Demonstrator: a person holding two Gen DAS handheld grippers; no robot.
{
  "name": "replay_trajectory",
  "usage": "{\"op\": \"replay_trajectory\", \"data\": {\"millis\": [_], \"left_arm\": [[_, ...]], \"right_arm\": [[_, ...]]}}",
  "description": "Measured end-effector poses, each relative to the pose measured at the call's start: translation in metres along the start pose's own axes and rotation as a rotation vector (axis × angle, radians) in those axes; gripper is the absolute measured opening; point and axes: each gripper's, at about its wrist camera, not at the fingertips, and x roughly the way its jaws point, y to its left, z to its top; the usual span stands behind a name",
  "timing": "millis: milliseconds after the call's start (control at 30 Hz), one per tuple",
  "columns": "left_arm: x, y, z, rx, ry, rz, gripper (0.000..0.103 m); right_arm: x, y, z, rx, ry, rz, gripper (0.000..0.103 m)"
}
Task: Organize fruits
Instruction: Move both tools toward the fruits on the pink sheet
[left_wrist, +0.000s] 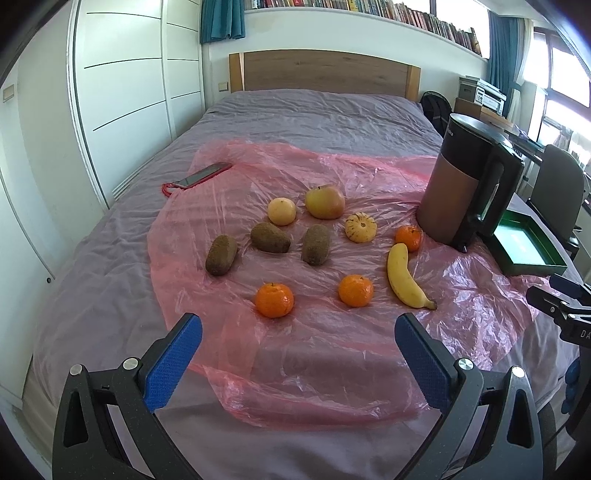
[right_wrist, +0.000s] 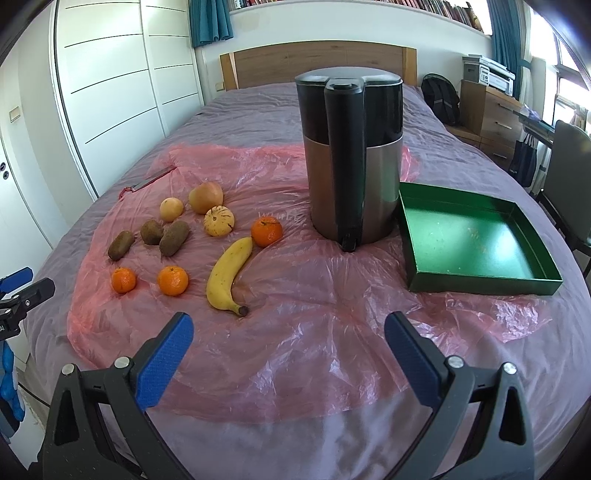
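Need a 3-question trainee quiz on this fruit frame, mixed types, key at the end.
1. Count: how many oranges lie on the pink plastic sheet?
2. True or false: the green tray already holds fruit.
3. Multiple choice: what stands between the fruit and the green tray? A) kettle B) laptop C) pillow

Key
1. Three: one, a second, and a third near the banana.
2. False. It is empty of fruit; only small specks show on its floor.
3. A, the kettle.
Both the left gripper and the right gripper are open and hold nothing.
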Motion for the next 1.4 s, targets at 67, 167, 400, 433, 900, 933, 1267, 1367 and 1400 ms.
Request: {"op": "replay_trajectory", "data": {"millis": [67,167,400,433,900,933,1267,1367,1400], "left_arm": [[0.000,-0.001,0.000,0.007,0.002,-0.001,0.102],[0.002,-0.003,-0.001,0.016,0.009,0.000,0.102],[0.005,-0.003,-0.003,0.022,0.013,0.005,0.102],[0.006,-0.002,-0.003,0.024,0.016,0.004,0.102],[0.011,-0.008,-0.004,0.054,0.047,-0.005,0.102],[0.012,-0.007,-0.004,0.054,0.052,-0.007,0.102],[0.025,0.007,-0.002,0.061,0.123,-0.028,0.102],[0.030,0.018,0.001,0.057,0.143,-0.035,0.102],[0.031,0.020,0.002,0.059,0.145,-0.031,0.102]], "right_arm": [[0.000,0.000,0.000,0.000,0.003,0.002,0.103],[0.000,0.001,-0.001,0.000,0.005,0.003,0.103],[0.001,0.001,-0.001,0.005,0.014,0.019,0.103],[0.000,0.002,-0.001,0.005,0.012,0.022,0.103],[0.001,0.008,0.000,-0.010,0.017,0.047,0.103],[0.001,0.008,0.000,-0.011,0.019,0.050,0.103],[0.010,0.020,0.001,-0.036,0.042,0.077,0.103],[0.016,0.026,0.000,-0.057,0.054,0.087,0.103],[0.019,0.030,0.000,-0.065,0.060,0.092,0.103]]}}
